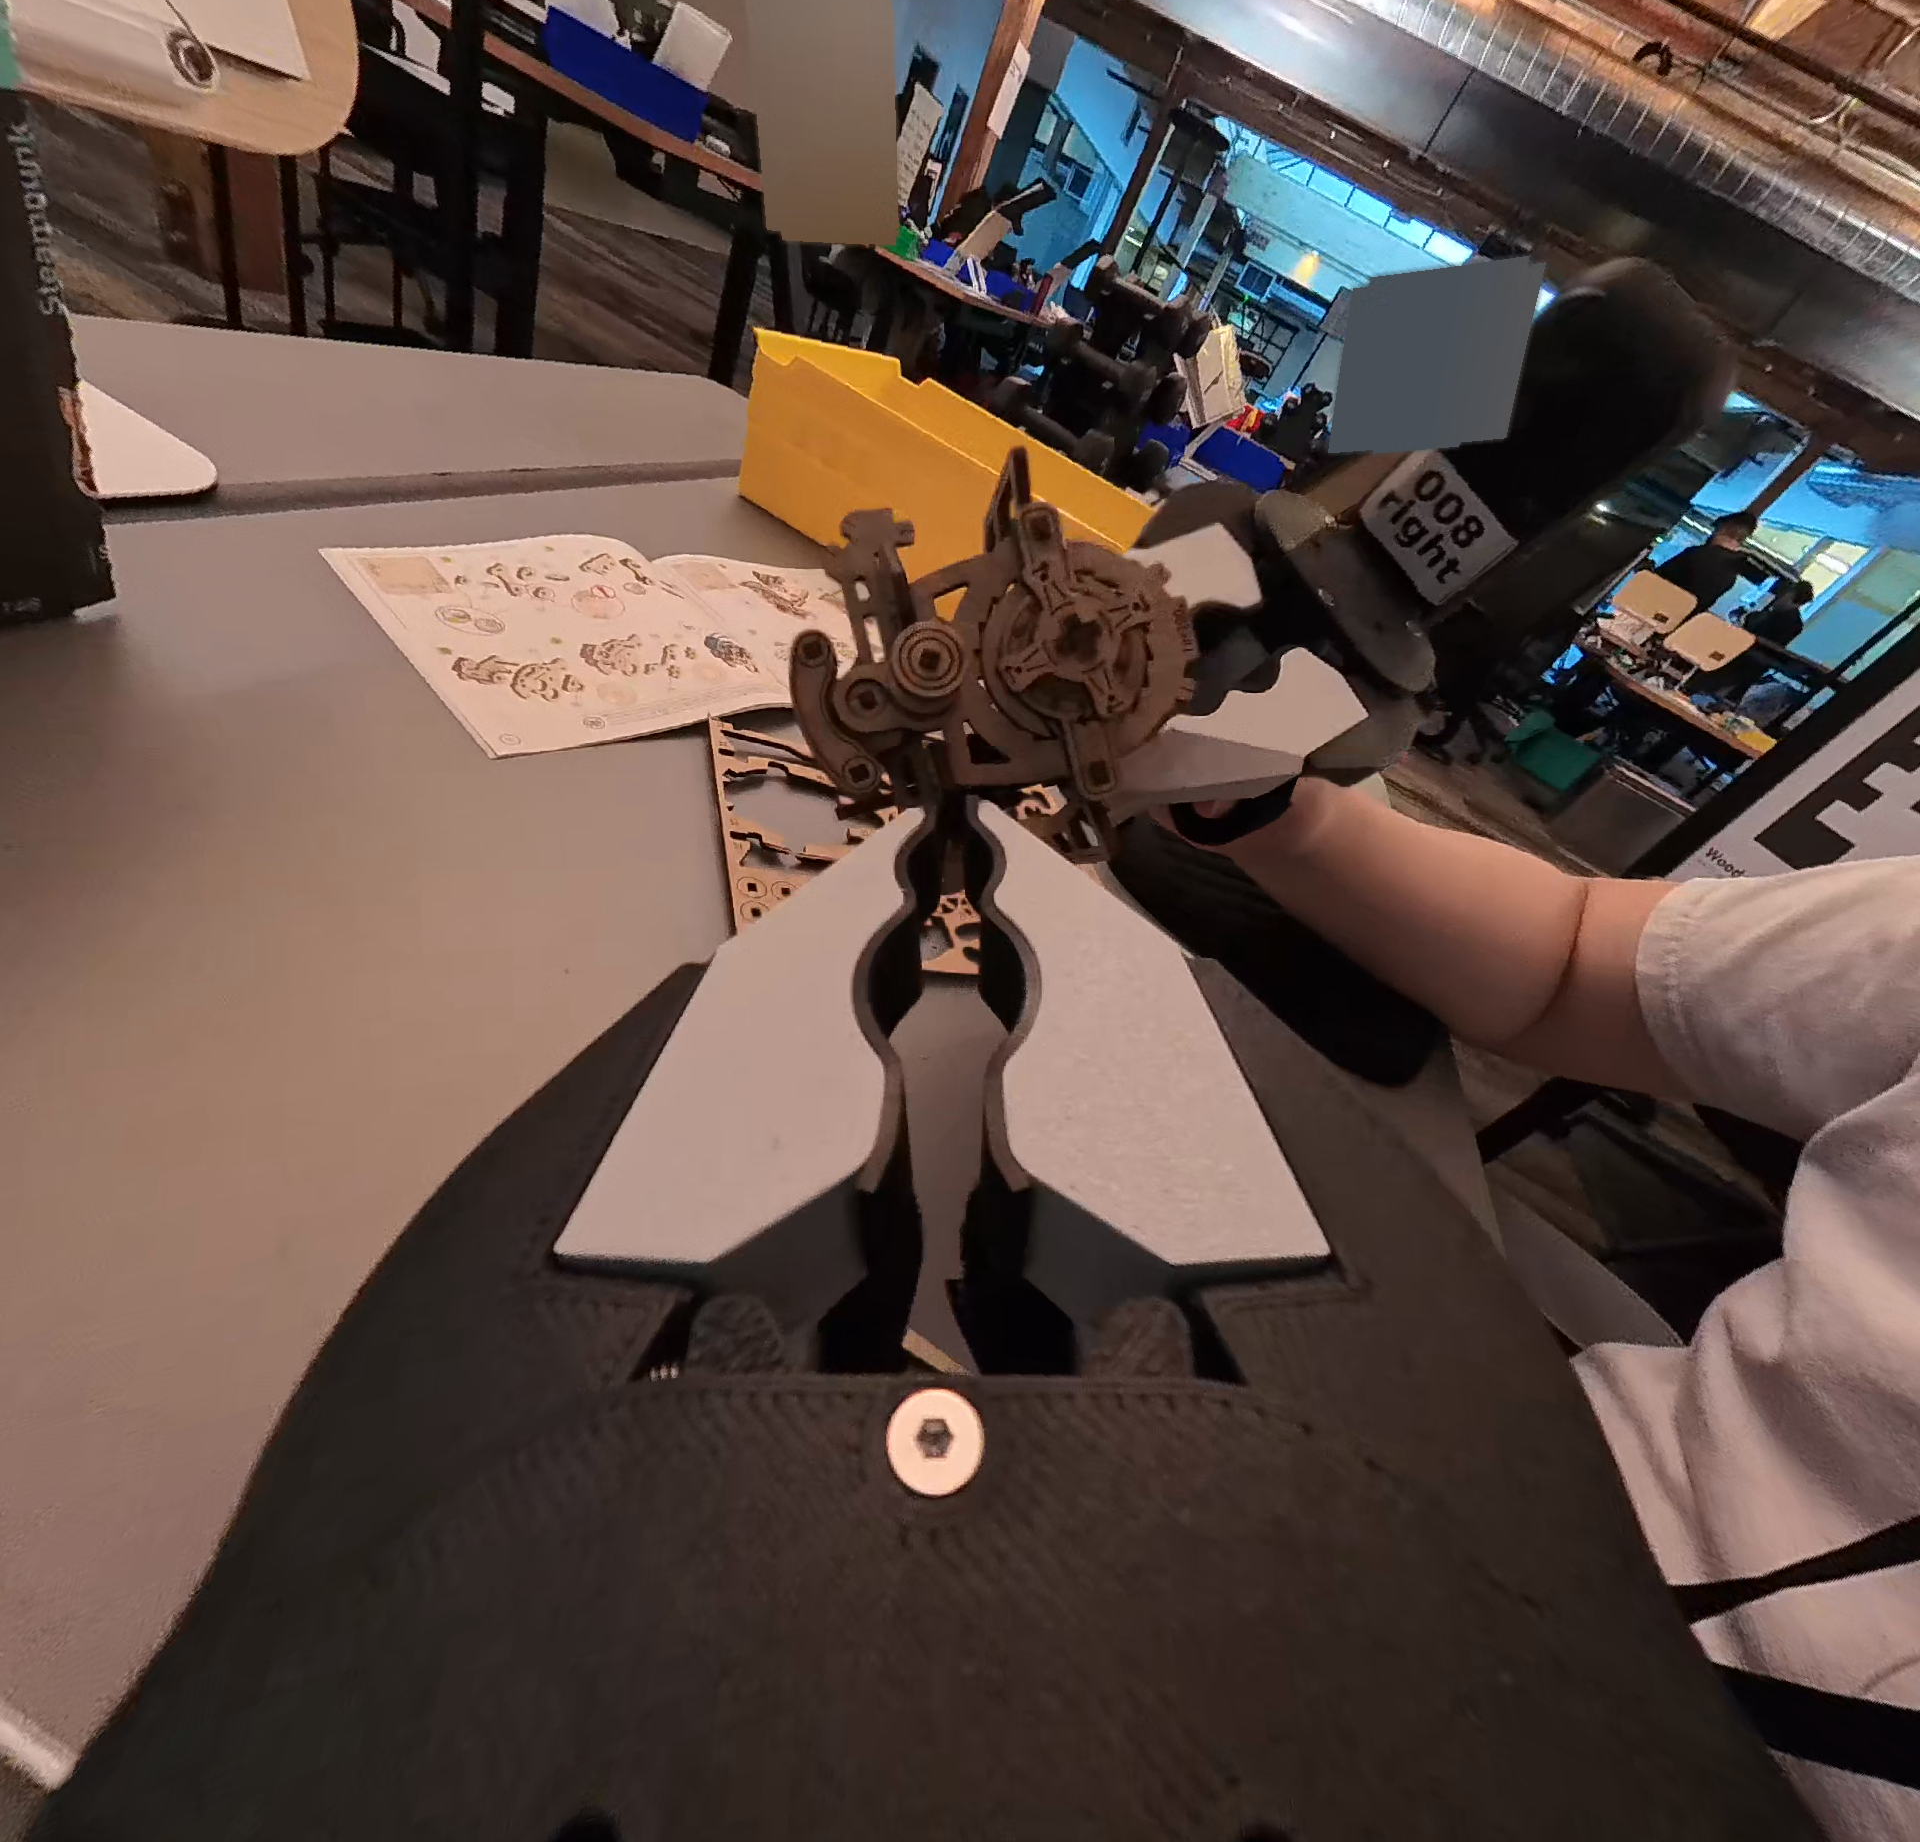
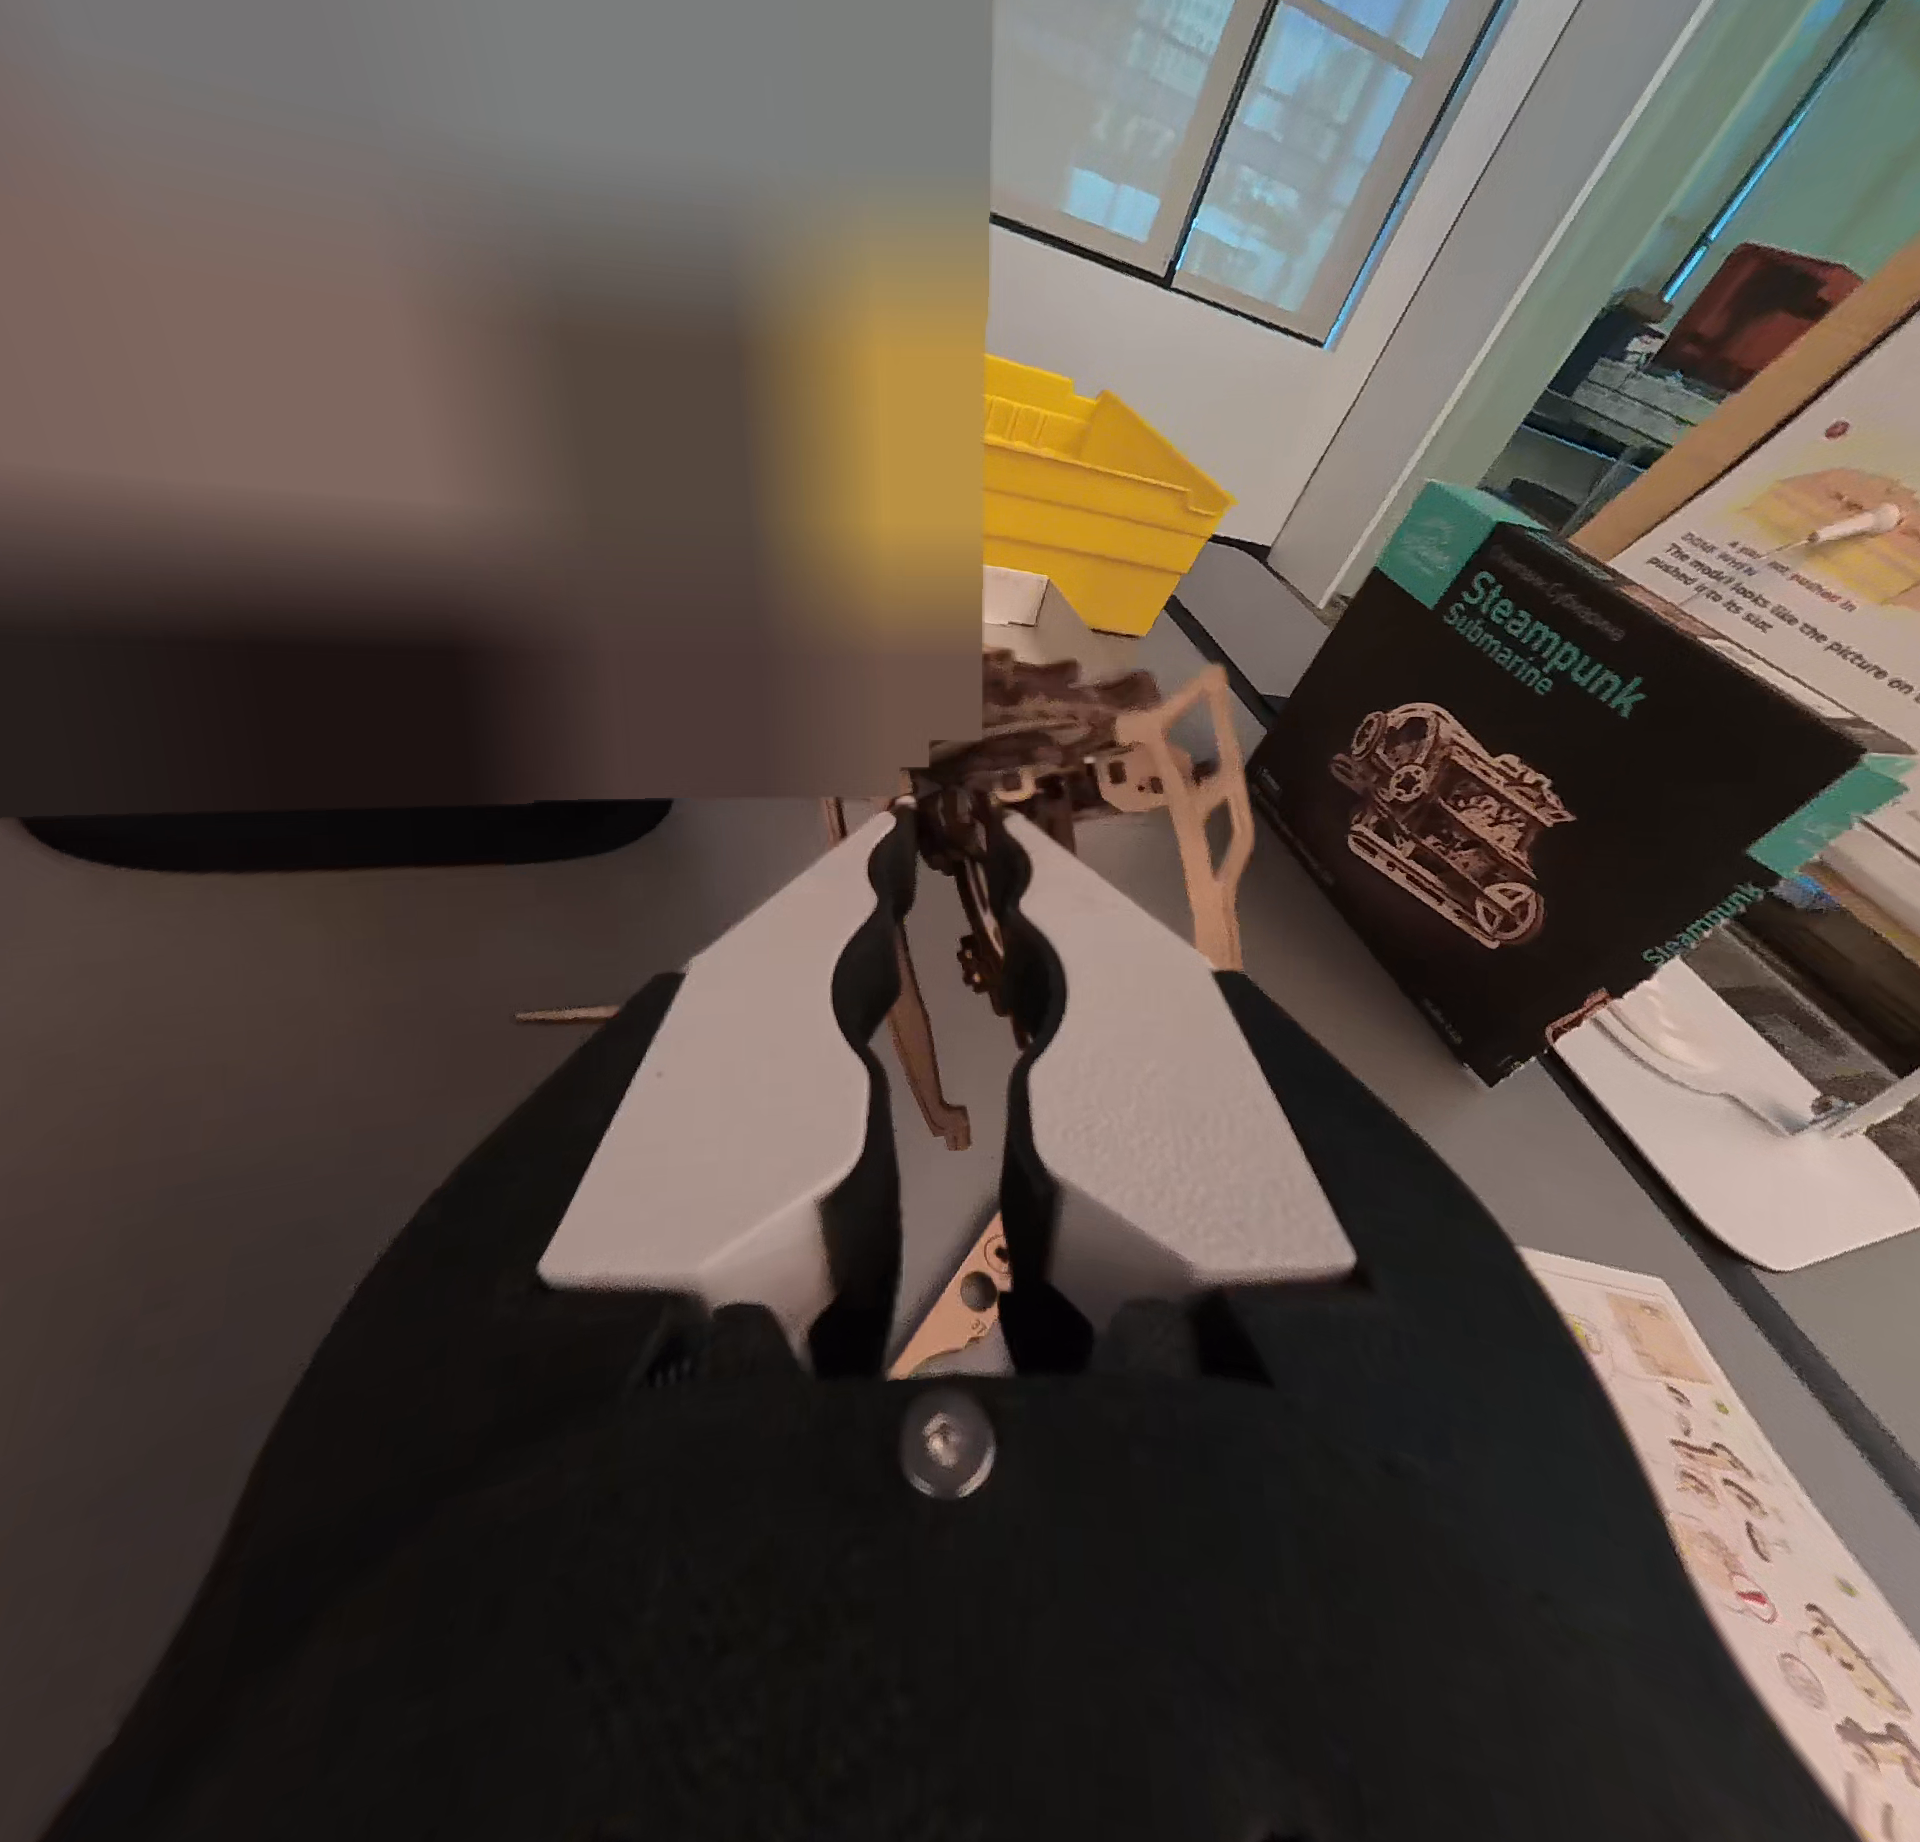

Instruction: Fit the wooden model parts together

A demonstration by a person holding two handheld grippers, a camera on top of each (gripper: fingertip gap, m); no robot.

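Observation:
A dark wooden gear model [image 1: 1039, 649] is held in the air between both grippers, above the grey table [image 1: 312, 961]. My left gripper [image 1: 951, 818] is shut on the model's lower edge from below. My right gripper [image 1: 1210, 649] grips the big gear wheel's right rim. In the right wrist view my right gripper [image 2: 961, 831] is shut on dark wooden parts of the model [image 2: 1049, 722]; a pale wooden frame piece [image 2: 1210, 816] sticks out to the right. A blur patch hides the model's left side there.
A yellow bin [image 1: 883, 442] stands behind the model. An open instruction booklet [image 1: 582, 639] and a punched-out wooden sheet [image 1: 779, 836] lie under it. A black box [image 2: 1538, 805] stands on the table edge. A thin stick [image 2: 566, 1013] lies on the table. A person's forearm [image 1: 1455, 930] is at right. The grippers are tip to tip, or close to it.

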